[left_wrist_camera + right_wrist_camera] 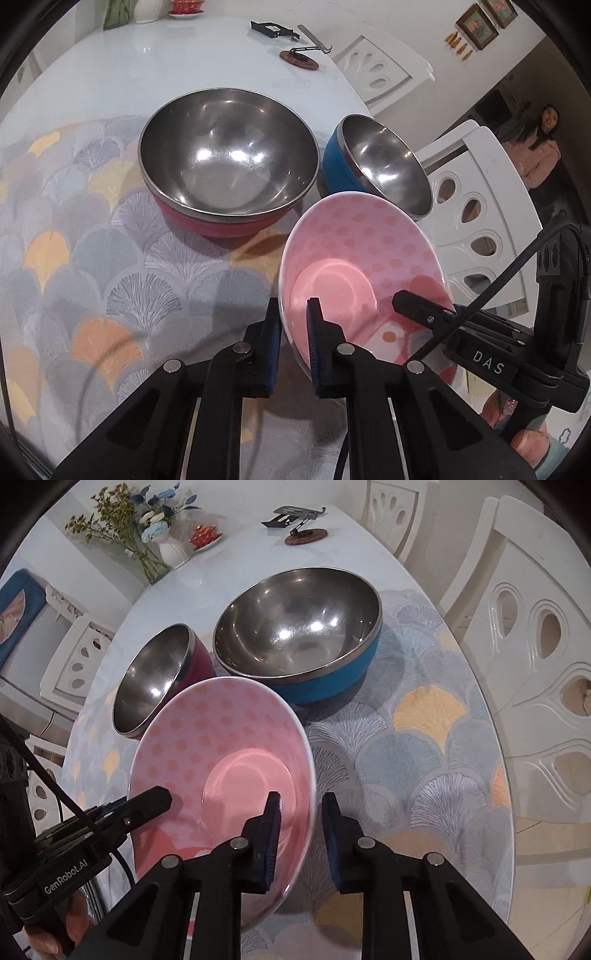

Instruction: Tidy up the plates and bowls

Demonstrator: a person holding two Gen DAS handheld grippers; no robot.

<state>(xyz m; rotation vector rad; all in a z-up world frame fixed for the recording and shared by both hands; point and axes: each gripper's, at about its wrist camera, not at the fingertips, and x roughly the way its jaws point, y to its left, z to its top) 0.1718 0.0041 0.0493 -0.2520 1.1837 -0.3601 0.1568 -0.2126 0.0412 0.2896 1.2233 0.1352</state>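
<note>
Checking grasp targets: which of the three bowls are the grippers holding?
The pink dotted bowl: the left gripper and right gripper each clamp its rim. The red bowl and blue bowl sit untouched.

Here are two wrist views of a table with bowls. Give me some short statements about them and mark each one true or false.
1. The left gripper and the right gripper each clamp the rim of the pink dotted bowl. True.
2. The pink dotted bowl sits nested inside the red bowl. False: it is apart from it, between the grippers.
3. The red bowl and the blue bowl have shiny metal insides. True.
4. The blue bowl holds food. False: it is empty.
</note>
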